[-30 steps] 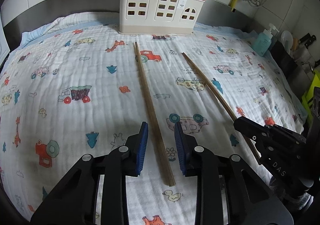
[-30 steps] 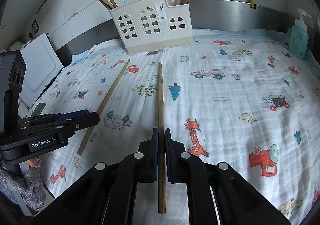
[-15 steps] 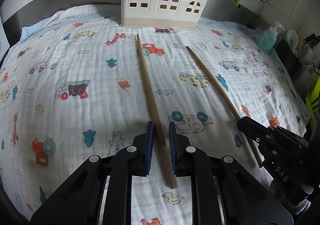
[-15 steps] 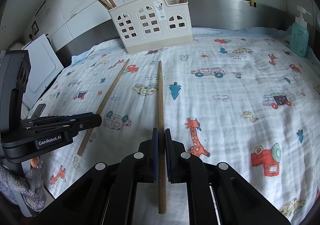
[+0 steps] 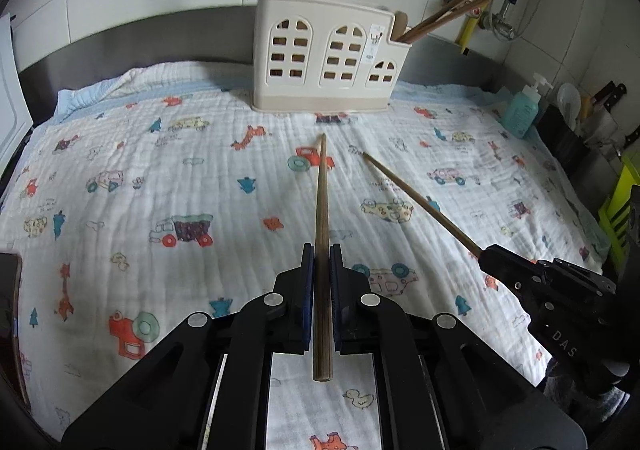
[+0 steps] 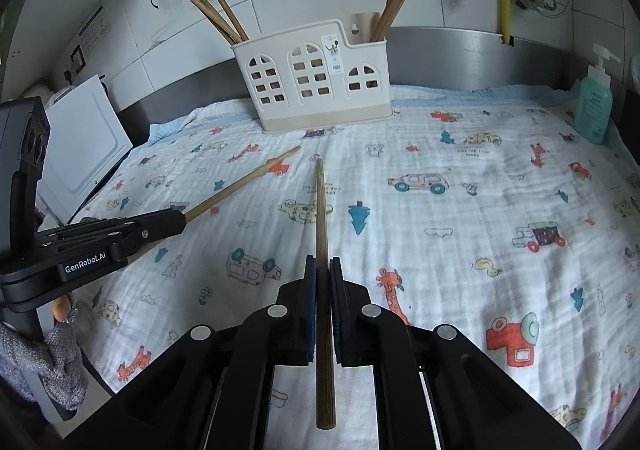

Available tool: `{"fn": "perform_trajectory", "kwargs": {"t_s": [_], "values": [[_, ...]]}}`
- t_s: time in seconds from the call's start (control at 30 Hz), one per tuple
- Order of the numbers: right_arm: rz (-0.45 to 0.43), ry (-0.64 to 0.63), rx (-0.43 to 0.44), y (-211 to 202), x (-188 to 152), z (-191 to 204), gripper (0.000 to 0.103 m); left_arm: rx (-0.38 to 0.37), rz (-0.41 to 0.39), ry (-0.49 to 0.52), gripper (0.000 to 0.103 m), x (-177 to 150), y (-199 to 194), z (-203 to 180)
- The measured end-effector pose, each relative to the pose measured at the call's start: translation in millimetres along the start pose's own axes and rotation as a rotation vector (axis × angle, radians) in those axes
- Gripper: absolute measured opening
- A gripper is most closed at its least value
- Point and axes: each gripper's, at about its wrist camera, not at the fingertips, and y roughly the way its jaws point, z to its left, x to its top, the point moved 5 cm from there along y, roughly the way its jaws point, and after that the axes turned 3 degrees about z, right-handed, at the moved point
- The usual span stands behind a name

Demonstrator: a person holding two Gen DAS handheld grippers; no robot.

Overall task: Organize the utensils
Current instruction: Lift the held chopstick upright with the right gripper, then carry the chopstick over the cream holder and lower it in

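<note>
- Looking along the left wrist view, the left gripper (image 5: 321,250) has just squeezed its jaws together, and now they pinch a brown chopstick (image 5: 321,210) between the blue pads.
- The thin tip of that stick points at the cream holder (image 5: 328,62) at the back of the cloth (image 5: 140,178) with little cars and trucks on it.
- More sticks stand in the holder's tall end, and some lean out of its low end.
- At the right side the right gripper (image 5: 486,252) pinches a second chopstick (image 5: 420,202).
- In the right wrist view, the right gripper (image 6: 322,262) is squeezed tight on the second chopstick (image 6: 321,218), which points at the holder (image 6: 312,78).
- At the left, the left gripper (image 6: 182,220) holds the first chopstick (image 6: 244,180) slanting over the cloth (image 6: 460,218).
- A green soap bottle (image 6: 594,110) stands at the far right.
</note>
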Motion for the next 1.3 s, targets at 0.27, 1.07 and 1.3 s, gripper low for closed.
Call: {"fn": "perform_trajectory", "kwargs": {"t_s": [0.27, 1.07, 1.3], "values": [[-0.103, -0.040, -0.009, -32.2, 42.6, 8.9, 0.006, -0.025, -0.144, 0.031, 0.006, 34.0, -36.5, 4.7], [-0.223, -0.179, -0.026, -78.9, 212.7, 9.4, 0.006, -0.117, -0.263, 0.148, 0.006, 145.7, -74.6, -5.6], [-0.220, -0.203, -0.090, -72.0, 245.9, -0.5, 0.006, -0.122, -0.362, 0.170, 0.006, 193.9, -103.8, -19.4]]}}
